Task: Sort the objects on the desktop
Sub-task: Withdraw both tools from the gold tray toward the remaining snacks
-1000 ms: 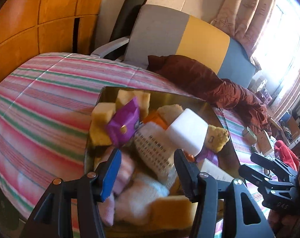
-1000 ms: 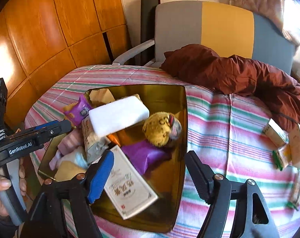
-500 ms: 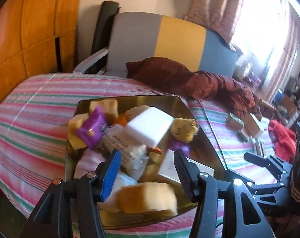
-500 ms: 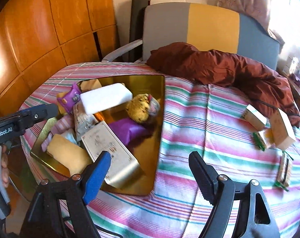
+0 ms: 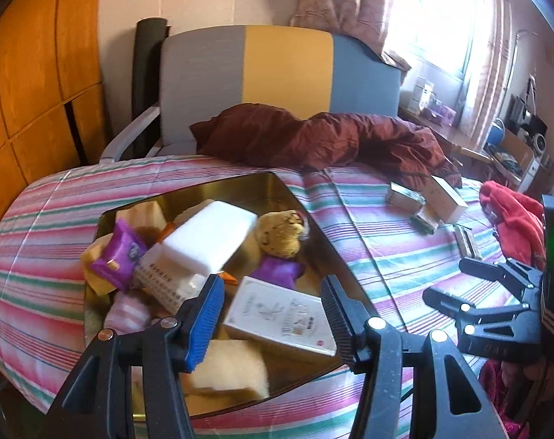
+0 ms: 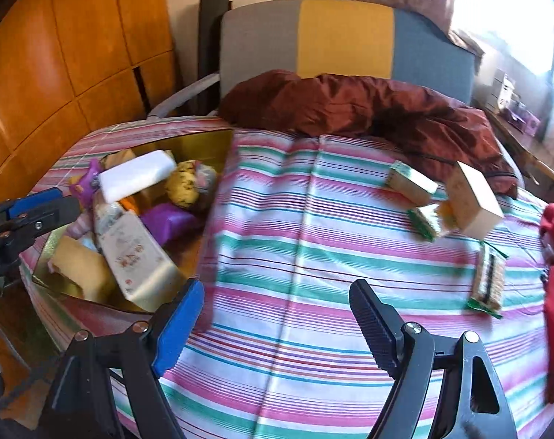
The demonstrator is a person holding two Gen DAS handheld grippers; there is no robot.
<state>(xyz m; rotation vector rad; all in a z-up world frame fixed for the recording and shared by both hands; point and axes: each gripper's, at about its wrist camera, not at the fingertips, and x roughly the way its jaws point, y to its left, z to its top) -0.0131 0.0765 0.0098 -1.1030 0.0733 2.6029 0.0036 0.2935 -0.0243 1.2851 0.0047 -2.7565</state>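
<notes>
Right wrist view, right tongs wide, empty, over striped cloth, gold tray at left, small boxes beyond.

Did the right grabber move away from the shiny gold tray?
Yes. The right gripper swung rightward off the shiny gold tray, and now hangs over the striped cloth.

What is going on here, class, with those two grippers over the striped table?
A person is sorting clutter with two handheld grippers. The shiny gold rectangular tray already holds a heap: a white foam block, a yellow plush toy, a purple snack packet, a flat white printed box. The left gripper hovers empty above it. The right gripper, its jaws just opening with nothing between them, hangs over the striped tablecloth; small green-edged boxes lie beyond.
</notes>
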